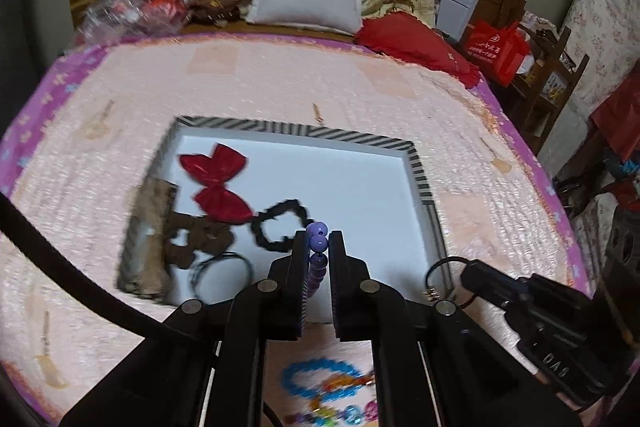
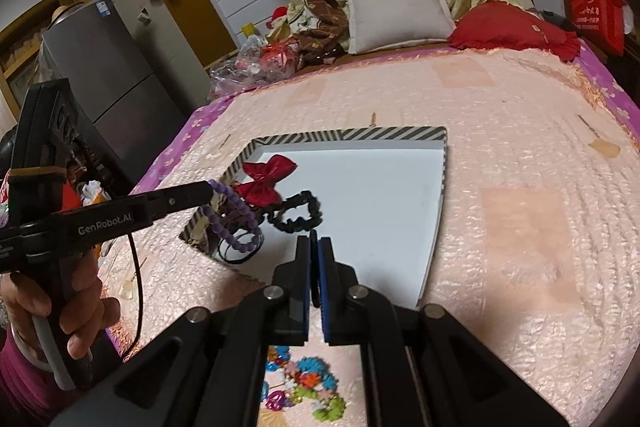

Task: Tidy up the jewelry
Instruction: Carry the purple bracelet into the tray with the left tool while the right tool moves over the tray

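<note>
Both jaws pinch: left gripper [image 1: 319, 241] purple beads [image 1: 318, 242], right gripper [image 2: 314, 241] something hidden.

Both wrist cameras look steeply down along their fingers, near, sharing the striped-edged tray [image 1: 420, 171] [image 2: 400, 134] on the bed.

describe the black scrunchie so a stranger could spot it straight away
On the pink bedspread lies a shallow striped-edged box with a white floor. The black scrunchie lies in it beside the red bow. It is the only thick, ruffled black ring; the black loops nearby are thin.
</note>
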Tool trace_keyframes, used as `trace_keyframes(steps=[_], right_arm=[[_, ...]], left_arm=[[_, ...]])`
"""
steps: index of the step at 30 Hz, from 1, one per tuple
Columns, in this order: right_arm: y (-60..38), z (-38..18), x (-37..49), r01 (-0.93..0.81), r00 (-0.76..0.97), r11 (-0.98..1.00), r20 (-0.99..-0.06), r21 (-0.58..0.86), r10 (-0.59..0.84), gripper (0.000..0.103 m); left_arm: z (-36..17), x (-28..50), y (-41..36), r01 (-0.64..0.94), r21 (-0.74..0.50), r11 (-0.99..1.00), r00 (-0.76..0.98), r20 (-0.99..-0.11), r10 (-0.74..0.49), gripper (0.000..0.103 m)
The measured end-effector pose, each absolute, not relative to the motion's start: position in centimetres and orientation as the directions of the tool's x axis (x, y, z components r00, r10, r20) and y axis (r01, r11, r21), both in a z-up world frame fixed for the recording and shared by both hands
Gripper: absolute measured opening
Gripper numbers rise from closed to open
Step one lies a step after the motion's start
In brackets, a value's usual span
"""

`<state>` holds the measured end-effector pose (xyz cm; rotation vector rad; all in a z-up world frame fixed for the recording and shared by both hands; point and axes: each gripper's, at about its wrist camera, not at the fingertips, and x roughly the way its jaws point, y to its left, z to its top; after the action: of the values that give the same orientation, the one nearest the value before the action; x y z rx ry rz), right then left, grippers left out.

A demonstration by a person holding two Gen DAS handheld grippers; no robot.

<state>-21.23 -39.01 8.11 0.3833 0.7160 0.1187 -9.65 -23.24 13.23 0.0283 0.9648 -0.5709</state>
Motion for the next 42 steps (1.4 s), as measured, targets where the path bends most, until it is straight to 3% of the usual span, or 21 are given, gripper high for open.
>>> trace_keyframes(steps=[11,19,24,33,42], right_arm=[[-39.2,7.4,-20.0,0.028,0.733,0.925,-0.636,0.38,0.24,0.003],[-38.0,7.5,-17.4,0.01,0.718,0.929,-0.649,0.371,0.252,0.003],[-37.6,7.1,-13.0,0.018,0.71,0.892,-0.634,0.451,0.306,0.003],[-38.0,1.7,-3.0,0.128,0.64,0.744,-0.628,0.656,0.443,0.003],[-36.9,-2.4,0.9,0.203,0.58,0.752,-0.696,0.627,0.424,0.005]], left_arm=[[6.8,-7.5,-22.3,0.372,-0.255,0.893,0.353,-0.851,-0.39,0.0],[6.5,-7.5,-21.0,0.352,-0.242,0.904,0.369,-0.852,-0.372,0.0],[5.4,-6.8,-20.5,0.326,-0.25,0.912,0.36,-0.859,-0.364,0.0],[4.4,-6.1,-20.0,0.321,-0.252,0.913,0.356,-0.861,-0.363,0.0],[4.2,-5.9,-20.0,0.338,-0.226,0.914,0.372,-0.859,-0.35,0.0]])
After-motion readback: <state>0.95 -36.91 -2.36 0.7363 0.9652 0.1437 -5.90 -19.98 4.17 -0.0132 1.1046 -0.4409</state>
